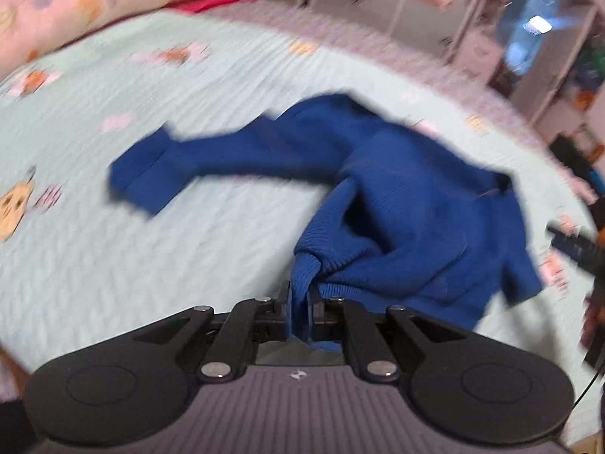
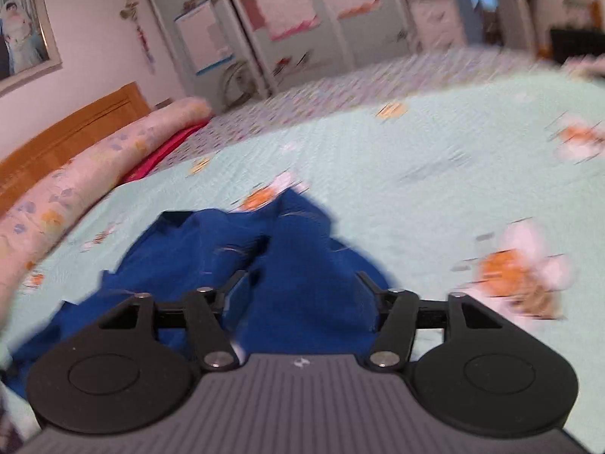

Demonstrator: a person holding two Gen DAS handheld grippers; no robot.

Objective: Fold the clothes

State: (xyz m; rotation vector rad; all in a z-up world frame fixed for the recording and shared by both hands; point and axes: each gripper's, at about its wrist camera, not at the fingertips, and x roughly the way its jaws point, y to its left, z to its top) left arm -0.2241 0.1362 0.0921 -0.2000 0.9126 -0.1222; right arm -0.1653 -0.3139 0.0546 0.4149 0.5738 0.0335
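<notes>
A blue knit sweater [image 1: 408, 204] lies crumpled on the bed, one sleeve [image 1: 151, 174] stretched out to the left. My left gripper [image 1: 300, 297] is shut on a ribbed edge of the sweater, which is bunched up between its fingers. In the right wrist view the same sweater [image 2: 302, 265] fills the space under and between the fingers of my right gripper [image 2: 300, 280]. That gripper stands wide open, its fingertips partly sunk in the folds. Both views are blurred by motion.
The bed has a pale green quilt [image 1: 132, 265] with small orange and pink prints. A long pink floral bolster [image 2: 75, 189] and a red cloth lie by the wooden headboard [image 2: 68, 132]. Wardrobe doors [image 2: 295, 30] stand beyond the bed. A dark object [image 1: 578, 249] enters at the right edge.
</notes>
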